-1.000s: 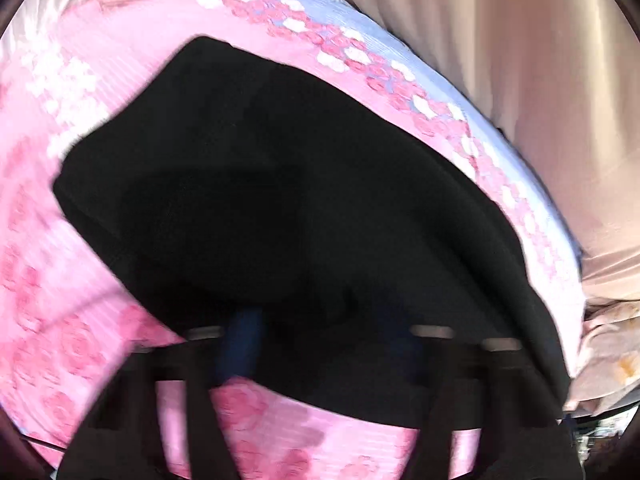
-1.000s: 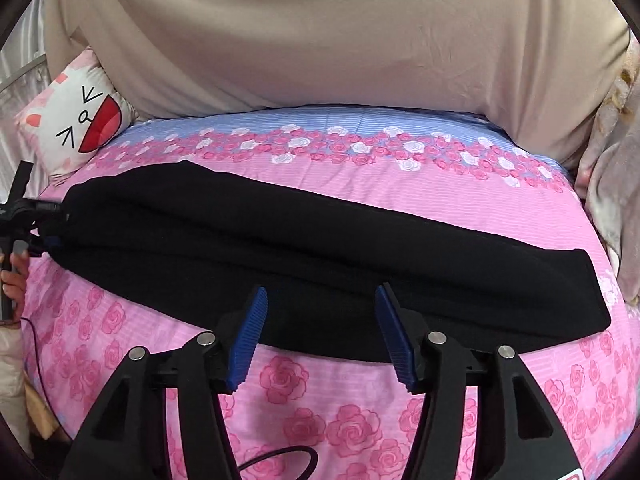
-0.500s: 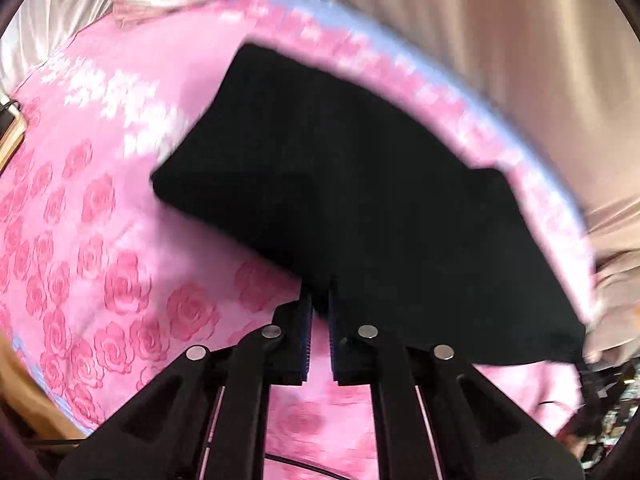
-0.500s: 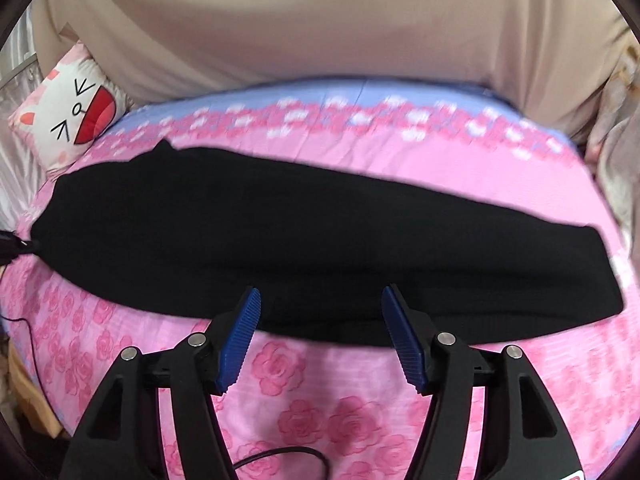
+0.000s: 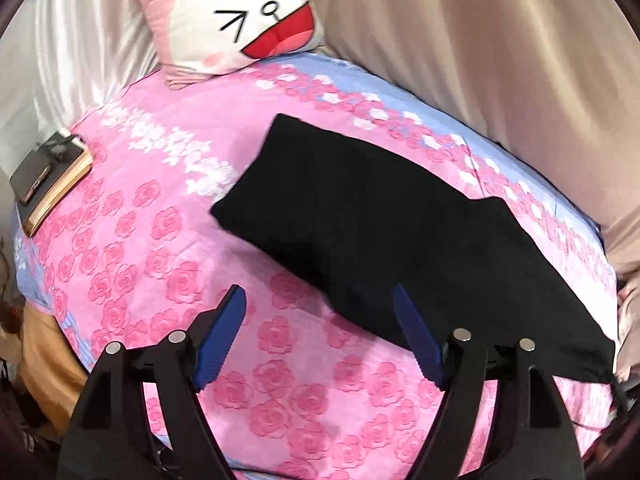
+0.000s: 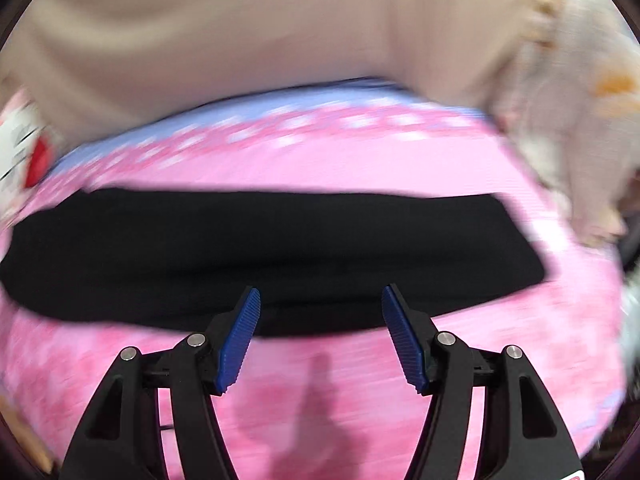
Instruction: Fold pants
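The black pants [image 5: 380, 224] lie flat on the pink rose bedsheet [image 5: 132, 248] as one long folded strip running from centre to lower right. My left gripper [image 5: 318, 300] hovers above the sheet at the strip's near edge, its jaws opening, with nothing between its blue pads [image 5: 218, 336]. In the blurred right wrist view the pants [image 6: 260, 248] stretch across the bed. My right gripper [image 6: 320, 300] hangs open over their near edge and holds nothing.
A cat-face pillow [image 5: 236, 16] leans at the head of the bed. A phone on a book [image 5: 48, 176] rests at the sheet's left edge. A beige curtain [image 5: 500, 60] hangs behind the bed, and a pale patterned blanket [image 6: 572, 128] is bunched at the right.
My left gripper let go of the pants' end, opened wide, and rose back from the fabric. The right gripper swept sideways along the strip, staying open; its view is now blurred.
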`<state>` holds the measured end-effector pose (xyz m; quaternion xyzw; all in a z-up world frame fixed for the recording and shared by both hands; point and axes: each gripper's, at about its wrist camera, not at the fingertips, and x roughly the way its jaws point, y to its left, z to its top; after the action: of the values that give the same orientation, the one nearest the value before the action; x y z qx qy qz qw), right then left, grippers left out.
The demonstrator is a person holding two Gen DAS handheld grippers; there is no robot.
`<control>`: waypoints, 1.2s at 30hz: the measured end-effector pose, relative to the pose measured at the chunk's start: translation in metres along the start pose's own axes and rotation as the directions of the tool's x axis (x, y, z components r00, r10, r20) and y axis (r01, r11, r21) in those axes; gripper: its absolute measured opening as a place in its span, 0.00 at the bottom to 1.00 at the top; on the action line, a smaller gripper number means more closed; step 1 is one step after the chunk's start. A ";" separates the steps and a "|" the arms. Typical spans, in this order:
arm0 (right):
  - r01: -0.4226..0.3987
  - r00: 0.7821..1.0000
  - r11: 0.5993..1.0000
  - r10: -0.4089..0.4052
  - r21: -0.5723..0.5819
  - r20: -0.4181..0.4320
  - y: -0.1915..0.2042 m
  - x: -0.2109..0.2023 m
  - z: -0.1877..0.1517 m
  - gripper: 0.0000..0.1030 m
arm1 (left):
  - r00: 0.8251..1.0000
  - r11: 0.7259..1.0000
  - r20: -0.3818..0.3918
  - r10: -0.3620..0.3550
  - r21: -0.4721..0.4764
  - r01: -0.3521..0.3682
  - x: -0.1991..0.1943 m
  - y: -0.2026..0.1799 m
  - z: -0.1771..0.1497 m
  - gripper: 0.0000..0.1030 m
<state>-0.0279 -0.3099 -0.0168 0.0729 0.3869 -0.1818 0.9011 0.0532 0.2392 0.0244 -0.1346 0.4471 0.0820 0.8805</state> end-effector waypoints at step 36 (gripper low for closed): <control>0.131 0.991 0.977 -0.136 0.171 0.015 -0.171 0.069 0.042 0.15 | 0.997 0.981 -0.013 0.074 0.179 -0.070 0.048 -0.126 -0.006 0.83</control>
<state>-0.0215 -0.4981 -0.0363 0.1207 0.3619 -0.2750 0.8825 0.1096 0.1191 0.0029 -0.0396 0.4659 0.0721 0.8810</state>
